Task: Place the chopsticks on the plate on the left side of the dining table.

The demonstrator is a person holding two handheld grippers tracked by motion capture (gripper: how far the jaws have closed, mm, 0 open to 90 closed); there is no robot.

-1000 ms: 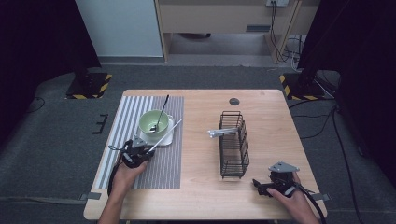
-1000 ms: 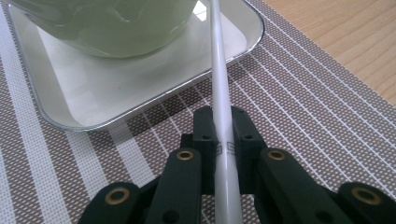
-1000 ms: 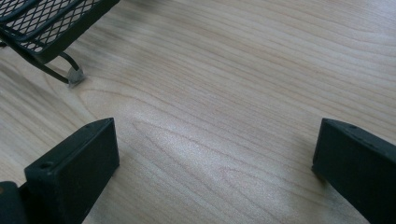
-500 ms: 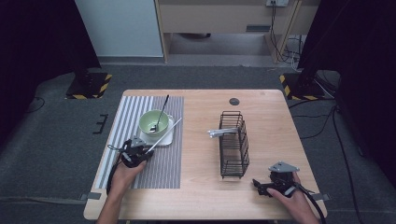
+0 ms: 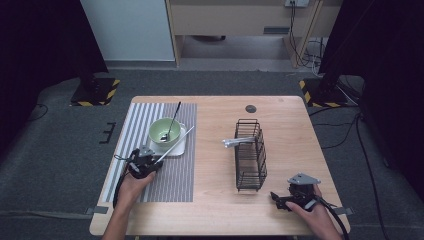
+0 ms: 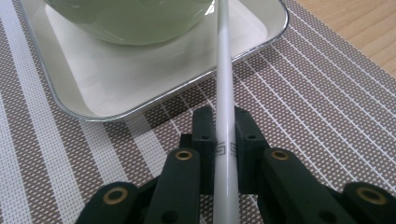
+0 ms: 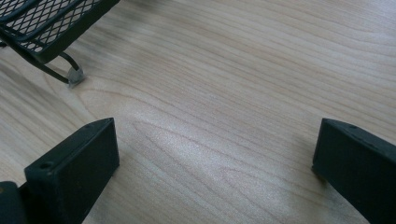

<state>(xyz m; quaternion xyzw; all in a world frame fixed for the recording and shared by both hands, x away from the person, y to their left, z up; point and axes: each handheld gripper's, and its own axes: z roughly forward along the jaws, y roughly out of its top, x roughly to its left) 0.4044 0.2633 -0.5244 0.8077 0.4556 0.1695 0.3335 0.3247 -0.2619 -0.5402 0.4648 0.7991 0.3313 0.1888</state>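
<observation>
L gripper has its fingers clamped on the white chopstick, which leans on the tray beside the green bowl. R gripper rests on the desk, fingers wide, empty. Step: pick-up. Next, probably: lift the stick and carry it to the wire basket.

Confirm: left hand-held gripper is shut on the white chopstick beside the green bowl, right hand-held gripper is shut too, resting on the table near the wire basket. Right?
One thing is wrong: the right hand-held gripper is open, not shut. The right gripper view shows its jaws wide apart over bare table with nothing between them. The rest holds: the left hand-held gripper is shut on the white chopstick beside the green bowl, and the wire basket stands near the right one.
</observation>
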